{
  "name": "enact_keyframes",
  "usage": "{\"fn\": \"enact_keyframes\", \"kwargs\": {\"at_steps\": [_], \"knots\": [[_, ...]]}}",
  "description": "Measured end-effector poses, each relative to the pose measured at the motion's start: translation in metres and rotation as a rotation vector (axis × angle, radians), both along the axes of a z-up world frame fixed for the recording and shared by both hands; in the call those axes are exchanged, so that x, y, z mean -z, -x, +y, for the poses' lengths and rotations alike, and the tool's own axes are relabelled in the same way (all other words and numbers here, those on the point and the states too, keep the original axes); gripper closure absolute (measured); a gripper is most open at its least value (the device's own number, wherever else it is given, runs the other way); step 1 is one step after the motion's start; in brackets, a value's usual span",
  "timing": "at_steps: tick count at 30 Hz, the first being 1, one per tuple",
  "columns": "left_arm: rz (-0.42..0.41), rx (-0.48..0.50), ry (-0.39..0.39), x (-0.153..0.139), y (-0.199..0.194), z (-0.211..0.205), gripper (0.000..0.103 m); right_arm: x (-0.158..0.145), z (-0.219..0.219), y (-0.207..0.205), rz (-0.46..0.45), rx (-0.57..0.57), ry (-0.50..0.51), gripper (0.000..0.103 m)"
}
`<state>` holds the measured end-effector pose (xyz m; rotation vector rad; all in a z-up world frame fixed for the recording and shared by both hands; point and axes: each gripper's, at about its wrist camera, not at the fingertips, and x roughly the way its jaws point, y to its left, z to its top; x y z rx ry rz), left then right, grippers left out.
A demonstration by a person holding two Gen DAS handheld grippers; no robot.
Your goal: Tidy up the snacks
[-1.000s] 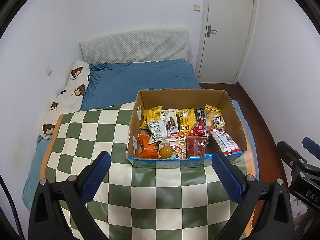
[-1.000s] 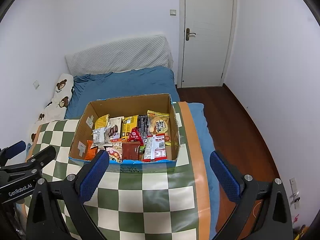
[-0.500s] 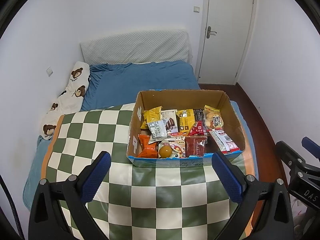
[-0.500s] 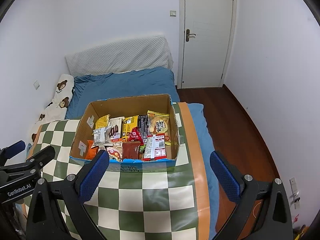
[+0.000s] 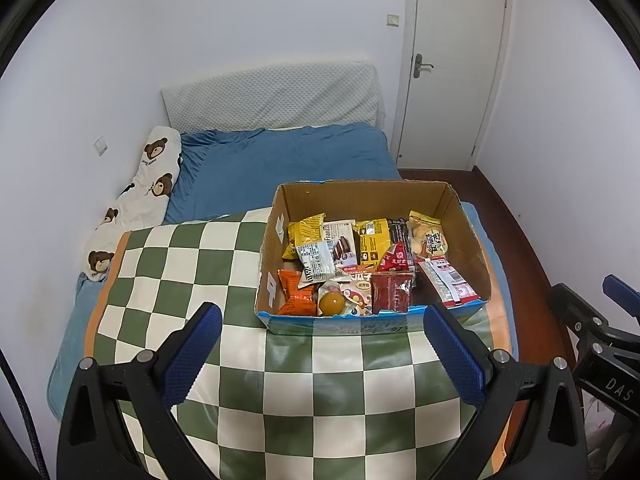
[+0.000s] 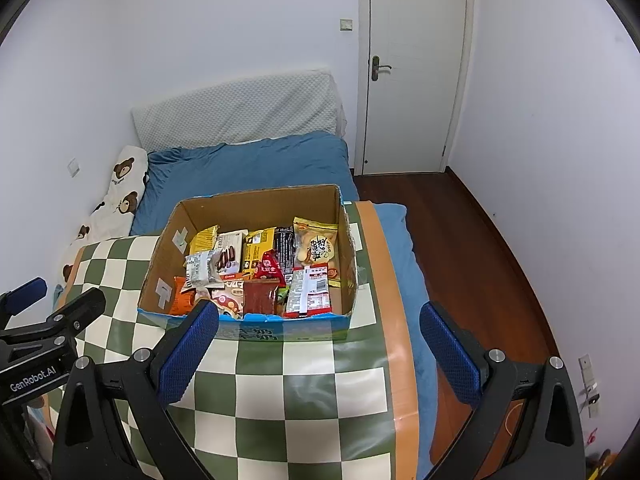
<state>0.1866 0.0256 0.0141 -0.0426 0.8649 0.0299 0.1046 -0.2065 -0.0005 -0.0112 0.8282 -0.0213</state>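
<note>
Presently, left gripper [image 5: 322, 354] and right gripper [image 6: 320, 350] hover spread, empty, short of the snack-filled cardboard box [image 5: 360, 196] on the checkered desk [image 5: 180, 272].

**Bedroom surroundings**

A green-and-white checkered cloth [image 5: 168, 272] covers the tabletop. Behind it lies a bed with a blue sheet [image 5: 288, 160], a white textured headboard cushion [image 5: 272, 96] and a bear-print pillow [image 5: 148, 184] along the wall. A closed white door [image 6: 416, 68] stands beside dark wooden floor [image 6: 472, 256].
</note>
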Motion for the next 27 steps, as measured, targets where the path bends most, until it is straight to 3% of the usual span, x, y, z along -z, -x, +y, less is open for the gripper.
{"fn": "enact_keyframes", "kwargs": {"at_steps": [27], "knots": [[-0.011,-0.015,-0.003,-0.0007,0.0070,0.0016,0.000,-0.0022,-0.0002,0.0024,-0.005,-0.006,-0.001,0.001]]}}
